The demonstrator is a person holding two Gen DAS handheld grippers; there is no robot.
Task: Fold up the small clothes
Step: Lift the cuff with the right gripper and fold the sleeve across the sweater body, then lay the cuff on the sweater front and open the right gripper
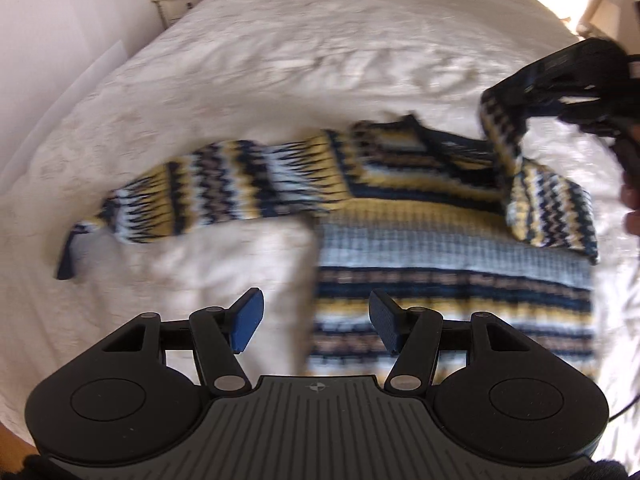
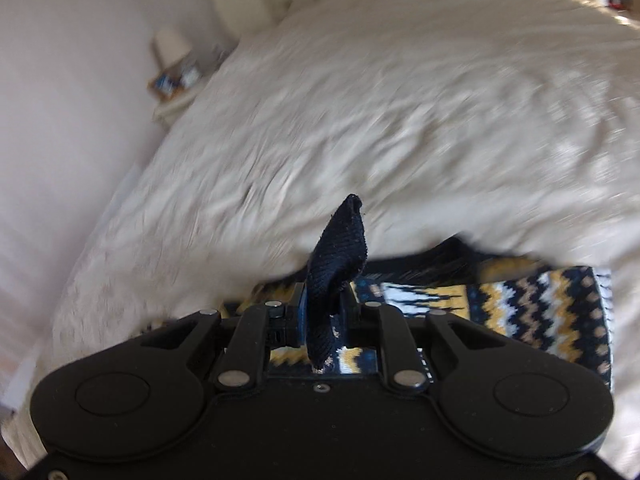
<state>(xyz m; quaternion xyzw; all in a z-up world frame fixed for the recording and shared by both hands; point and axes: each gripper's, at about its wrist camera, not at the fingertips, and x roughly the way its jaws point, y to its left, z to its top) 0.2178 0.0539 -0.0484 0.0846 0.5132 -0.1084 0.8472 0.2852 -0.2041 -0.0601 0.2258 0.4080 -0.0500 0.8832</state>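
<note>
Left tongs [image 1: 316, 322] gape wide just near the sweater [image 1: 440, 248] on the bed [image 1: 280, 60]; right tongs [image 2: 324, 312] pinch its navy cuff [image 2: 340, 256], lifted at the far right.

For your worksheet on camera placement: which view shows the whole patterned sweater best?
The left wrist view: the sweater lies spread across the bed, one sleeve outstretched. The right wrist view shows only the dark cuff pinched in the right gripper.
</note>
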